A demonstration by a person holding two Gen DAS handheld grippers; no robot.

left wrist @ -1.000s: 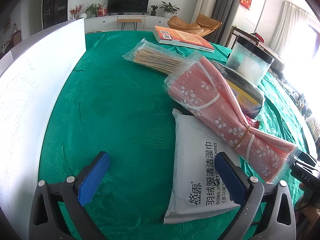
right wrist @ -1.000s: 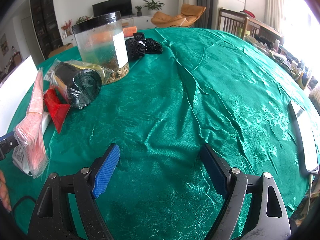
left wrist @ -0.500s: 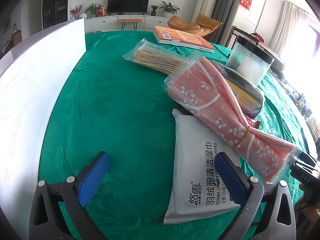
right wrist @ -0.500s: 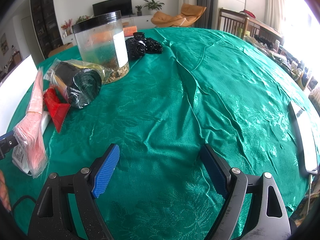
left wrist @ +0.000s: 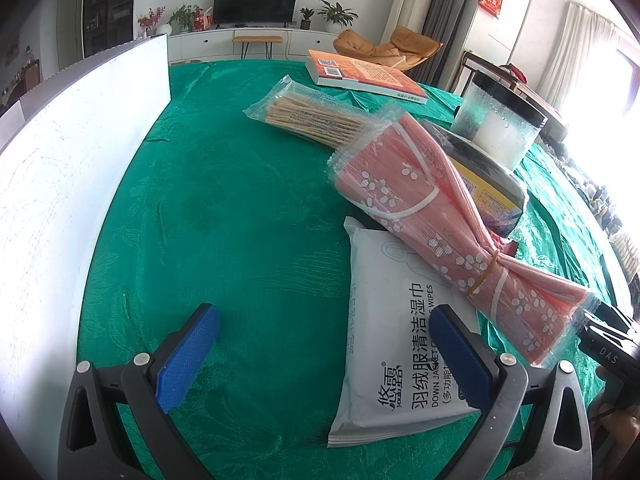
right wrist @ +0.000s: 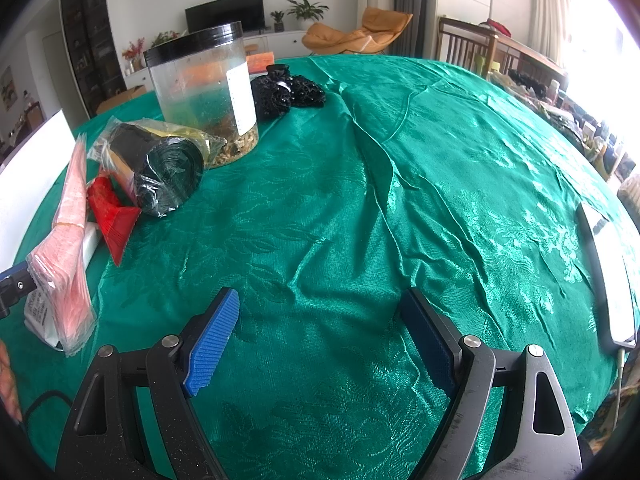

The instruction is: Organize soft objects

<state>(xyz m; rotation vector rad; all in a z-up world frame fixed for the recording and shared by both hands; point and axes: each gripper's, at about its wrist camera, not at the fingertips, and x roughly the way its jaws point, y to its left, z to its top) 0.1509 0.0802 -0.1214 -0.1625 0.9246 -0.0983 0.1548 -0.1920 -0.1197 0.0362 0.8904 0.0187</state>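
A white wet-wipes pack (left wrist: 394,344) lies on the green tablecloth (left wrist: 224,208). A pink flowered packet (left wrist: 432,208), bound with a rubber band, lies across its far corner. My left gripper (left wrist: 324,356) is open and empty; its right finger (left wrist: 460,360) hovers over the pack's near edge. In the right wrist view the pink packet (right wrist: 70,224) lies at the far left, with a black soft bundle (right wrist: 288,94) further back. My right gripper (right wrist: 320,336) is open and empty over bare cloth.
A white board (left wrist: 68,152) stands along the left. A skewer bag (left wrist: 308,118), an orange book (left wrist: 364,76), a clear jar (right wrist: 204,92), a wrapped dark roll (right wrist: 160,168) and a red packet (right wrist: 112,216) lie around. A phone (right wrist: 608,276) lies at the right edge.
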